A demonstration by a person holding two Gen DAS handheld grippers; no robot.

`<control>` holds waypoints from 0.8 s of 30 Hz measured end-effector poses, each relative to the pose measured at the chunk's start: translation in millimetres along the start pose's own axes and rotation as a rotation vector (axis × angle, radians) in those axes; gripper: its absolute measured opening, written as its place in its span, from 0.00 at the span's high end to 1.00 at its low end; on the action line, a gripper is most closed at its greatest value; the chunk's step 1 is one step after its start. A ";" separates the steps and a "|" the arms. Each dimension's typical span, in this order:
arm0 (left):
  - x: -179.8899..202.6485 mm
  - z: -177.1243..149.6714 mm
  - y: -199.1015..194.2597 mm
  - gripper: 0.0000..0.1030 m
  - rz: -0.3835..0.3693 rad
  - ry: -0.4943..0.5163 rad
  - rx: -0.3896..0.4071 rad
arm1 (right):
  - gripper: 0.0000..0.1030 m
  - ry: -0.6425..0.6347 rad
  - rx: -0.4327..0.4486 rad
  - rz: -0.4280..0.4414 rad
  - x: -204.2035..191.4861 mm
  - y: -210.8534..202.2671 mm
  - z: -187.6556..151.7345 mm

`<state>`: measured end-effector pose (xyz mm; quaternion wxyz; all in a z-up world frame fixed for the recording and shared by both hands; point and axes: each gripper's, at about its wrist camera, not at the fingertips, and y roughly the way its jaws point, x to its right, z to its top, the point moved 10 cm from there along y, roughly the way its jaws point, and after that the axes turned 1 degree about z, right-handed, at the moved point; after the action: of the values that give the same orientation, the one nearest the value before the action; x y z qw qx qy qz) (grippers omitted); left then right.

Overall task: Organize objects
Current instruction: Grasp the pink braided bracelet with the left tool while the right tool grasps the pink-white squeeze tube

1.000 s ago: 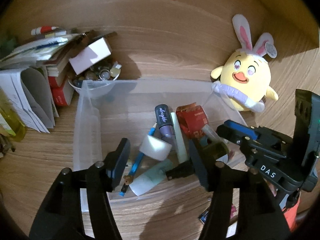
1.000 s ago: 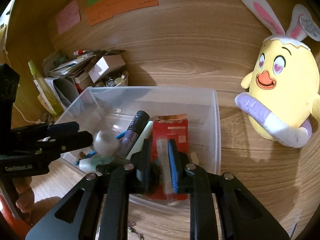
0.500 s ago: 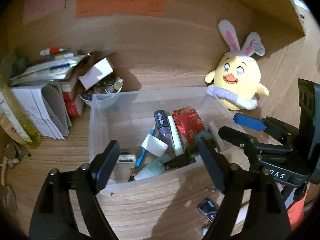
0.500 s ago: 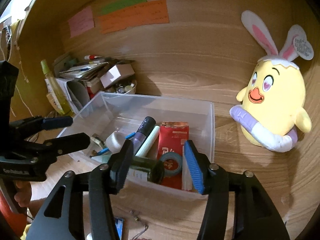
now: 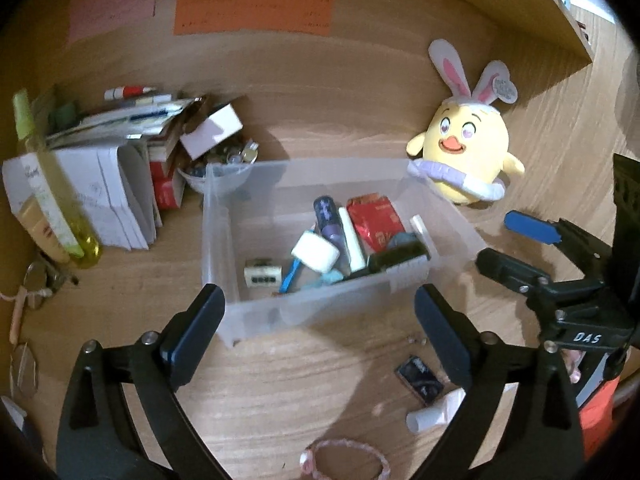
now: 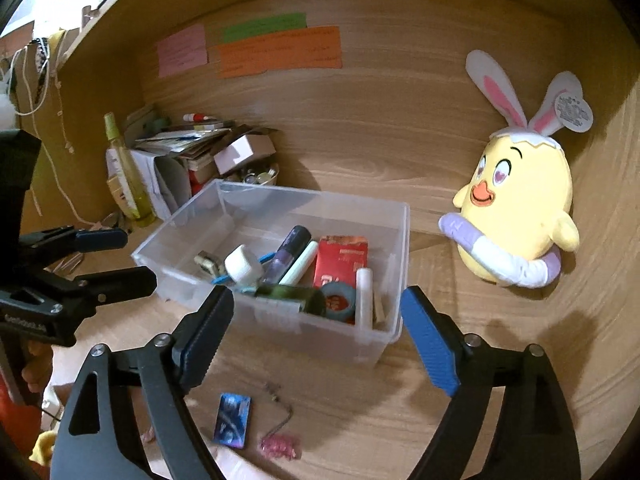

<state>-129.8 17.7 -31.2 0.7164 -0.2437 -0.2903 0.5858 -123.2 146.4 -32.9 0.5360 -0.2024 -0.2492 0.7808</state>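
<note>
A clear plastic bin [image 5: 224, 240] [image 6: 402, 248] sits on the wooden desk. It holds a red packet [image 5: 374, 218] [image 6: 340, 260], a purple tube [image 5: 328, 216] [image 6: 286, 254], a white roll [image 5: 316, 252] [image 6: 242, 264], a dark green bottle [image 5: 398, 254] [image 6: 290, 294], a blue tape ring [image 6: 338, 300] and a white stick [image 6: 364, 296]. My left gripper [image 5: 320, 324] is open and empty in front of the bin. My right gripper [image 6: 316, 332] is open and empty at the bin's near right corner. Loose on the desk lie a small dark card [image 5: 420, 374] [image 6: 233, 420], a pink hair tie [image 5: 344, 460] and a pink trinket [image 6: 280, 446].
A yellow bunny-eared plush [image 5: 464, 160] [image 6: 516, 216] leans on the back wall right of the bin. A pile of papers and boxes [image 5: 116, 160] [image 6: 192, 160], a bowl of small items [image 5: 224, 160] and a yellow-green bottle [image 5: 52, 184] stand at the left.
Both grippers pulled back and up from the bin. My right gripper opened wide, leaving the white stick in the bin. Both now hang in front of the bin.
</note>
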 end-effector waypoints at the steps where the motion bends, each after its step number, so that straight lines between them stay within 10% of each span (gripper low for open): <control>1: -0.9 -3.6 -0.5 0.06 0.004 0.004 -0.006 | 0.18 0.000 -0.002 0.002 -0.5 -2.0 -2.8; 24: -11.2 -87.8 5.2 0.06 0.054 -0.016 -0.138 | 0.18 0.051 -0.149 0.112 -32.0 -3.9 -82.8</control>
<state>-73.4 7.0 -98.9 0.6796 -0.2955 -0.3291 0.5853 -61.0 131.9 -94.7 0.4812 -0.2751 -0.2811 0.7834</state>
